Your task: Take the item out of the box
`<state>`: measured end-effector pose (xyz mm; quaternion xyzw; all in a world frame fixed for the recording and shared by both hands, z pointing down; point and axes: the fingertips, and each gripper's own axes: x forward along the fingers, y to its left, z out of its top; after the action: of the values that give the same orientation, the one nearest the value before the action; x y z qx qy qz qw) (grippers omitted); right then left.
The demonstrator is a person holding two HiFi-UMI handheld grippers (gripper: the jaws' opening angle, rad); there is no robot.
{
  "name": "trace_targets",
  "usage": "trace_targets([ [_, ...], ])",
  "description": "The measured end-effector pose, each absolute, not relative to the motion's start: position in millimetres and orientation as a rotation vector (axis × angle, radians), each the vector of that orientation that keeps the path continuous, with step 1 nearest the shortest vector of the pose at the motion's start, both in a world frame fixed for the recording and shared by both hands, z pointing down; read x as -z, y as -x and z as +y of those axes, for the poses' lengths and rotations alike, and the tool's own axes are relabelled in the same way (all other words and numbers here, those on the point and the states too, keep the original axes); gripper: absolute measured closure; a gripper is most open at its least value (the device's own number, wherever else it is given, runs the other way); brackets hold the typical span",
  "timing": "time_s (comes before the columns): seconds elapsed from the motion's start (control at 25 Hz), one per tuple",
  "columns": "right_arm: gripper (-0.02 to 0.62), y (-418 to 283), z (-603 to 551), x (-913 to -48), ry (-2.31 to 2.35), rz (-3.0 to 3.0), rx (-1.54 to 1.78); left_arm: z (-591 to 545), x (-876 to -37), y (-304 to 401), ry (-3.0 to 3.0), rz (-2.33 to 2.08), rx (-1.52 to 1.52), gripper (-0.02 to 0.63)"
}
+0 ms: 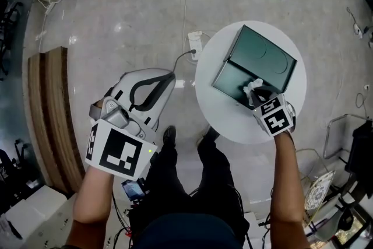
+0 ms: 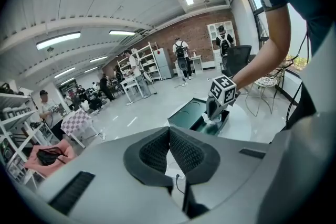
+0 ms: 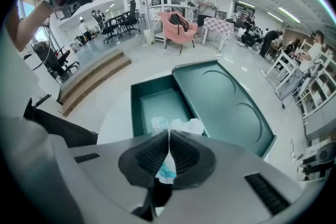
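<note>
Two grippers are in our hands, but only one has work now: the right gripper (image 3: pixel 168 136) is closed tight on the item (image 3: pixel 191 126) and pinches a thin fold of it between the pads, at the near edge of the open box (image 3: pixel 137 107). To do this step well, we judge that we should lift straight up and keep the pinch firm. We should also clear the box wall and the opened lid (image 3: pixel 226 107), at two o'clock from the jaws, before we move aside, because such a light thing can slip or catch. The left gripper (image 2: pixel 169 136) is closed on nothing and hangs over the floor, at nine o'clock from the round white table (image 1: pixel 233 119), well apart from the box. The item looks white, thin and crumpled, with light blue print, like a soft wrapper. Whether it is already off the box bottom we cannot tell.
</note>
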<state>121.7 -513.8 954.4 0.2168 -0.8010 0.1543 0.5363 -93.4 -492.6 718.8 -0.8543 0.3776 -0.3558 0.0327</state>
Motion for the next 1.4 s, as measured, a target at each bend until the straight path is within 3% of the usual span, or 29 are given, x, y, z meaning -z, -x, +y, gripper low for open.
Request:
trace_targets([
  [1.04, 0.554, -128.2, -411.7, -443.6, -1.097, -2.211, -0.115, -376.4, -351.7, 96.2, 2.507, 1.074, 0.778, 0.588],
  [1.4, 0.554, -123.6, -346.2, -310.4, -1.266, -2.308, 0.037, -337.0, -263.1, 88.7, 2.476, 0.984, 0.637, 0.588],
])
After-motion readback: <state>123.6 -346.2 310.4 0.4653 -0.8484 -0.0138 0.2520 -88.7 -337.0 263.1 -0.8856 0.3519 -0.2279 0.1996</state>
